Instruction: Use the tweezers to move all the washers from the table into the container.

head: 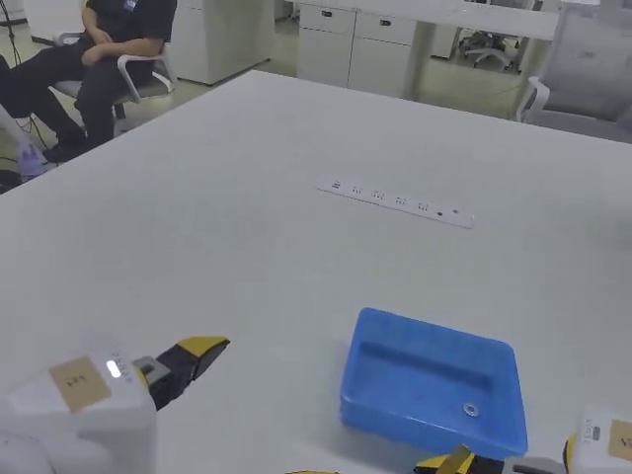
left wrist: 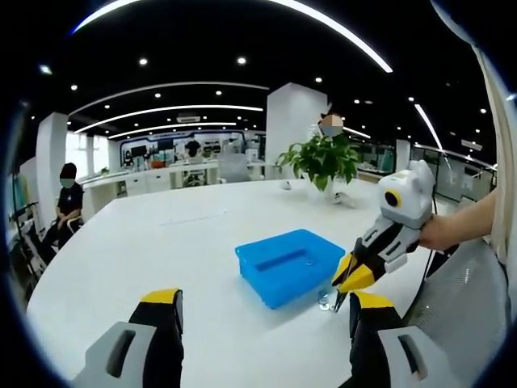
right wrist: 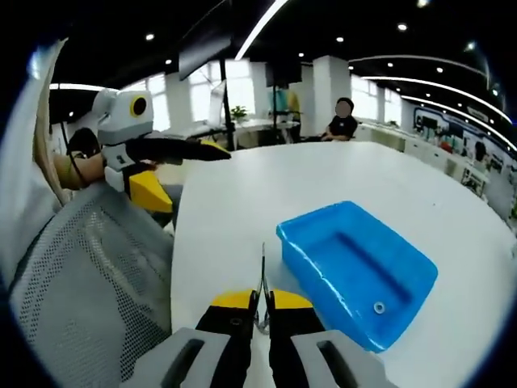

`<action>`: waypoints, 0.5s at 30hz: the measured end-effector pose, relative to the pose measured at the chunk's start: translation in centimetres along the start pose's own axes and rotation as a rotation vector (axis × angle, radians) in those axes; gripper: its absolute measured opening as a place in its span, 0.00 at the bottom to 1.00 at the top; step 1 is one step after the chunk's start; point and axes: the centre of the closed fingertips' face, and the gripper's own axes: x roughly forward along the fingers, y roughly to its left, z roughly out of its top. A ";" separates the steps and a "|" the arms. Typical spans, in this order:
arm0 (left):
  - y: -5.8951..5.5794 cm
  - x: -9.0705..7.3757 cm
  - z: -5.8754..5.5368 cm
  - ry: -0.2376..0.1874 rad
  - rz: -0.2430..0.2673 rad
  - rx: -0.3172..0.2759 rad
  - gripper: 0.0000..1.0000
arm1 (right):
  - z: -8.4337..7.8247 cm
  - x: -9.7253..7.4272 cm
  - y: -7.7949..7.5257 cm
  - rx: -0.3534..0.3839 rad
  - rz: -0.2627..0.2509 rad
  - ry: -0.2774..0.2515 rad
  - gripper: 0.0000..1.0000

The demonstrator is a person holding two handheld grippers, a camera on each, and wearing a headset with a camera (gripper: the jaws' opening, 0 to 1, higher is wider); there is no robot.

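Gripping tweezers in right claw, tips at loose washers just near of container; left claw wide.

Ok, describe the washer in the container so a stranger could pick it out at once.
Start at the big white table and find the blue container on it. On its floor, toward the near right corner in the head view, lies the washer: a small silvery ring on plain blue plastic.

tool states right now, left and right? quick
Left tool: open, holding nothing.
Right tool: closed on the tweezers.
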 end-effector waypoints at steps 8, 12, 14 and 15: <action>-0.1 0.0 -0.1 0.006 -0.005 0.001 0.86 | 2.0 -1.9 -1.3 0.122 -0.018 -0.093 0.03; -0.1 0.1 -0.2 0.008 -0.007 0.003 0.86 | 3.2 -2.6 -1.4 0.162 -0.003 -0.143 0.03; -0.1 0.1 -0.2 0.008 -0.006 0.003 0.86 | 3.9 -2.9 -1.4 0.180 0.012 -0.171 0.03; -0.1 0.1 -0.2 0.008 -0.005 0.003 0.86 | 4.2 -3.1 -1.5 0.186 0.011 -0.178 0.03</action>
